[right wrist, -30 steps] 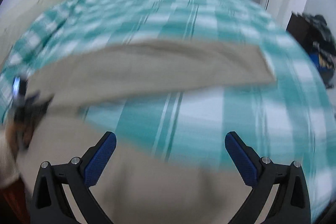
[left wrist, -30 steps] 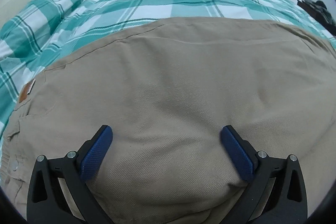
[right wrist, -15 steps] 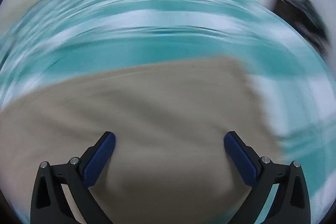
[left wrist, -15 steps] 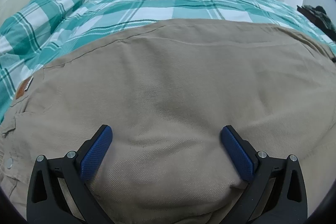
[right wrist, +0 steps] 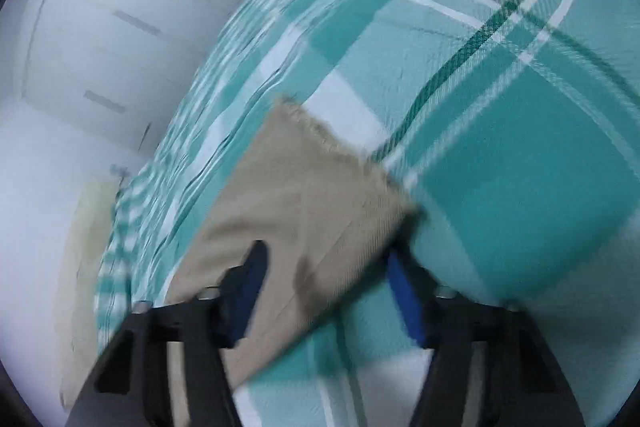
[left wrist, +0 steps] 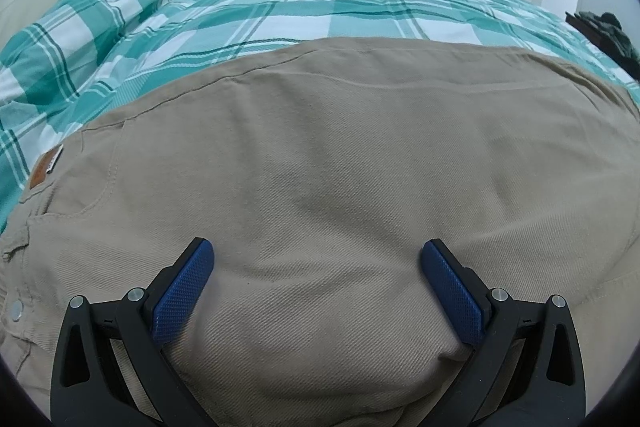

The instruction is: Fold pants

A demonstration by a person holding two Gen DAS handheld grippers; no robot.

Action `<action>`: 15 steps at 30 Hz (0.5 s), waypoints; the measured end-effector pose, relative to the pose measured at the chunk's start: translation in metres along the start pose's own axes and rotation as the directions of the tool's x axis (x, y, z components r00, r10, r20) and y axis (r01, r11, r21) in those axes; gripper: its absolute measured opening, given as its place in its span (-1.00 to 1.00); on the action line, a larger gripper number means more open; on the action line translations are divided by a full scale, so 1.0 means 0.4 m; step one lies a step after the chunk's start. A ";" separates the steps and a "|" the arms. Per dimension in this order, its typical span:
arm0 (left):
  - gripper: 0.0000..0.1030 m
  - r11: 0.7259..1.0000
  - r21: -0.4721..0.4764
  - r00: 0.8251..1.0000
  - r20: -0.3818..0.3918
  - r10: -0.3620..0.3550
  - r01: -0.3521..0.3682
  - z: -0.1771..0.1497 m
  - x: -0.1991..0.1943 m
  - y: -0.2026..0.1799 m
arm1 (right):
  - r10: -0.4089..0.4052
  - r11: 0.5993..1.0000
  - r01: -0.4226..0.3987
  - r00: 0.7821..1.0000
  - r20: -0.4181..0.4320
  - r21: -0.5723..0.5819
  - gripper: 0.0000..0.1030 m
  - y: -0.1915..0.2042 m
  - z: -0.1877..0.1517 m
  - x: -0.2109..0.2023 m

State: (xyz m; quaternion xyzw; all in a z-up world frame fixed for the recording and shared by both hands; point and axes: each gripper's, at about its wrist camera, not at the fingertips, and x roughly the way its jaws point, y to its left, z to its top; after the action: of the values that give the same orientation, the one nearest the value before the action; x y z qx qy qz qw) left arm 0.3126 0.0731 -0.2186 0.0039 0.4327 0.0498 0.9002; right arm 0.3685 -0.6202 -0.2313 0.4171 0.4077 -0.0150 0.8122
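While blurred, right gripper (right wrist: pixel 324 291) jaws close around pants (right wrist: pixel 304 203) hem.

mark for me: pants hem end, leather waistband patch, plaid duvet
pants hem (right wrist: pixel 320 139), right wrist view, frayed edge of the leg end.
leather patch (left wrist: pixel 41 173), left wrist view, middle of the brown tag.
plaid duvet (left wrist: pixel 288 27), left wrist view, bare white square.

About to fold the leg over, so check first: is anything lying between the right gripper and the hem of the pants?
Nothing visible. The hem of the pants already lies between the right gripper jaws, which have just been closing; only the plaid bedcover lies underneath.
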 end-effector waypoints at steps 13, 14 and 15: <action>0.99 1.000 0.008 1.000 -0.011 0.014 -0.014 0.000 0.007 -0.002 | 0.070 0.671 -0.172 0.983 -0.170 -0.721 -0.89 0.496 -0.285 -0.104; 0.99 1.000 0.010 1.000 -0.013 0.017 -0.017 0.001 0.007 -0.003 | 0.082 0.609 -0.221 0.973 -0.217 -0.762 -0.89 0.511 -0.344 -0.149; 0.99 1.000 0.012 1.000 -0.015 0.019 -0.019 0.001 0.007 -0.003 | 0.078 0.529 -0.267 0.960 -0.268 -0.805 -0.89 0.502 -0.435 -0.219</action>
State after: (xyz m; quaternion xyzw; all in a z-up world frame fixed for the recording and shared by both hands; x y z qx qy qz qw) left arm 0.3149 0.0720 -0.2206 0.0128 0.4396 0.0557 0.8964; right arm 0.2702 -0.3970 -0.0942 0.0188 0.4007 0.3029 0.8645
